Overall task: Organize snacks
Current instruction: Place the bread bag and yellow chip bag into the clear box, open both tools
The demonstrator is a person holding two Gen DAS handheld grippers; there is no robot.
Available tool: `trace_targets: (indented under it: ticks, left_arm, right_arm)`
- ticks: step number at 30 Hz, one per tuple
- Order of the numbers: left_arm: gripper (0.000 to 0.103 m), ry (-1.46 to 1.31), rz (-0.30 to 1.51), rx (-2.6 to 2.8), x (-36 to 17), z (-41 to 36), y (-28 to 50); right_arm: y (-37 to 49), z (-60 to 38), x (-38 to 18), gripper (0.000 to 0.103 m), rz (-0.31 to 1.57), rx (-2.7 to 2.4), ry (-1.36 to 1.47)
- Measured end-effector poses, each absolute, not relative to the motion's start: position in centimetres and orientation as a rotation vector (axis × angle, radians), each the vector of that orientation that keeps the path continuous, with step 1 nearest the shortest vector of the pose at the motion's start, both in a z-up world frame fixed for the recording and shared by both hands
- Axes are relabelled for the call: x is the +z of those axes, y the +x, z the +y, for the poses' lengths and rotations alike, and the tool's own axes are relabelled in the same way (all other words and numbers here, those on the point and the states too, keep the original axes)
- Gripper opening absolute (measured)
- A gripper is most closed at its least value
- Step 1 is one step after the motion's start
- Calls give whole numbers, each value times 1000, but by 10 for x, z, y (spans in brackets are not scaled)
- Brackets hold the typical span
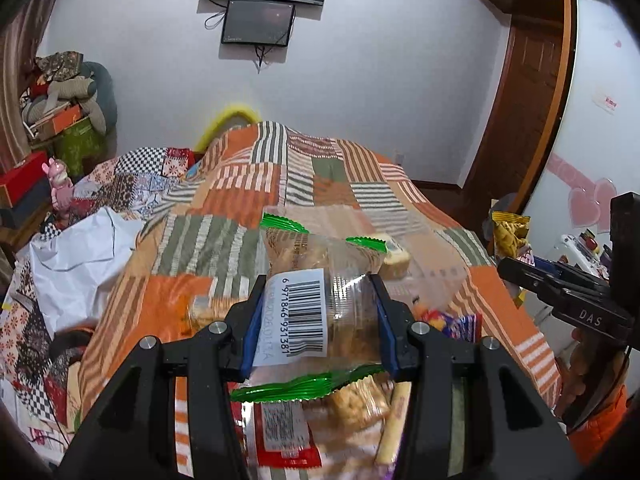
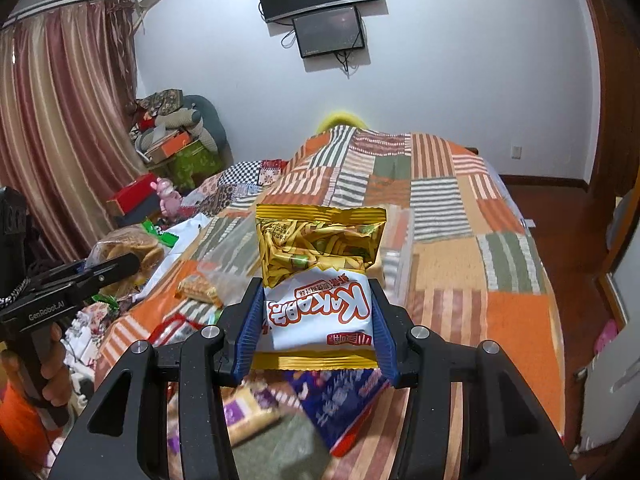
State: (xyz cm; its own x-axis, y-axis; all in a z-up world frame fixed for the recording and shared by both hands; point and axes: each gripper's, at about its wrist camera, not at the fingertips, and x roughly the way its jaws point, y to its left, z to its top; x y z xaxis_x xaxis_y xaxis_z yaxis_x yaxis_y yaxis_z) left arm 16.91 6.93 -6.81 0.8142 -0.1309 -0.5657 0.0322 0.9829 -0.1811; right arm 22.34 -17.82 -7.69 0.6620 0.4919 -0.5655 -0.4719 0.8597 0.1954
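Observation:
My left gripper point(image 1: 318, 300) is shut on a clear cracker bag point(image 1: 344, 276) with green sealed ends and a barcode label, lifted above the bed. My right gripper point(image 2: 318, 308) is shut on a yellow and white snack bag point(image 2: 320, 276) of fried sticks, also held up off the bed. Each gripper appears in the other's view: the right gripper point(image 1: 560, 284) with its yellow bag point(image 1: 510, 234) at the right edge, the left gripper point(image 2: 72, 280) with the cracker bag point(image 2: 128, 246) at the left. More snack packets point(image 1: 280, 428) lie on the quilt below.
A patchwork quilt point(image 2: 500, 280) in orange and green covers the bed. Loose packets point(image 2: 336, 400) lie at its near end, a small packet point(image 2: 200, 288) to the left. White cloth point(image 1: 80, 256), boxes and a pink toy point(image 1: 60, 184) crowd the left side. Wooden floor point(image 2: 560, 208) runs right of the bed.

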Motion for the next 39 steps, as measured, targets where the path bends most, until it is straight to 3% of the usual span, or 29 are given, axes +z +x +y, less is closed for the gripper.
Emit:
trace_targets:
  ticks: [17,39]
  left_arm:
    - [47,-180,653,-105,-85,69,246]
    - [47,-143,760,-94,-130,61,310]
  right_arm:
    - [274,-147,-89,46,672,559,-11]
    - [332,-112,-136,46,883,615,-69]
